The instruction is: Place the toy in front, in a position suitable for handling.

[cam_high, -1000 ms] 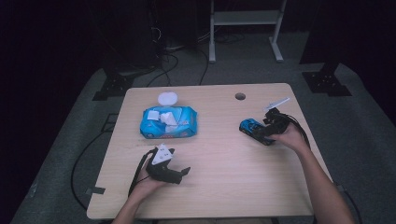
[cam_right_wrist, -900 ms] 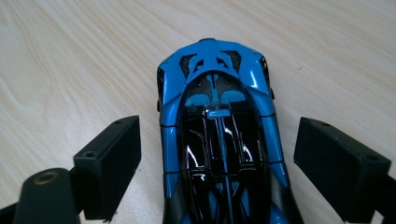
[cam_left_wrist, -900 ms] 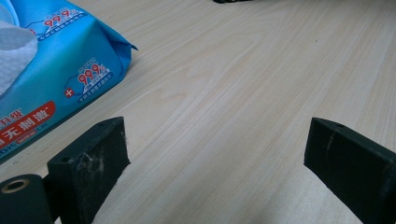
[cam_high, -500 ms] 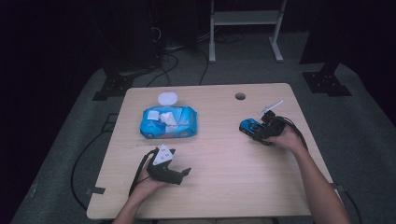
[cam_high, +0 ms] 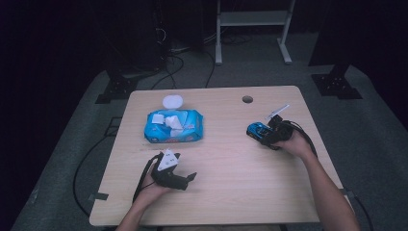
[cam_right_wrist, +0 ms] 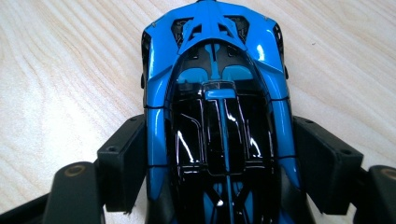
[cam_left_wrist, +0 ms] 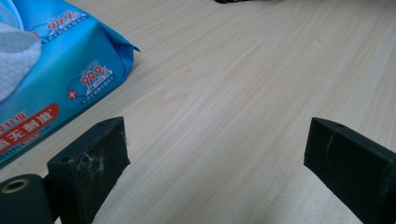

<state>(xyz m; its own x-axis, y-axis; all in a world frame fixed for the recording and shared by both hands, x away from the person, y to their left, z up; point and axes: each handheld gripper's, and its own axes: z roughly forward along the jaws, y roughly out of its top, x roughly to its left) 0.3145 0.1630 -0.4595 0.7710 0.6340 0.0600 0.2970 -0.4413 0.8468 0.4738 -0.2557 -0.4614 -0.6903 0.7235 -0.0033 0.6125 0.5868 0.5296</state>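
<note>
My right gripper (cam_high: 268, 133) has just been closing its jaws on the blue toy car (cam_right_wrist: 217, 116); in the right gripper view both pads sit against the car's flanks, so I read it as gripped. The car stands on its wheels near the right edge of the wooden table (cam_high: 231, 183). My left gripper (cam_left_wrist: 215, 154) rests on the table near its front edge, jaws wide with bare wood between them. Just beyond it lies a blue pack of wet wipes (cam_high: 173, 126), with a white round lid (cam_high: 172, 101) behind.
</note>
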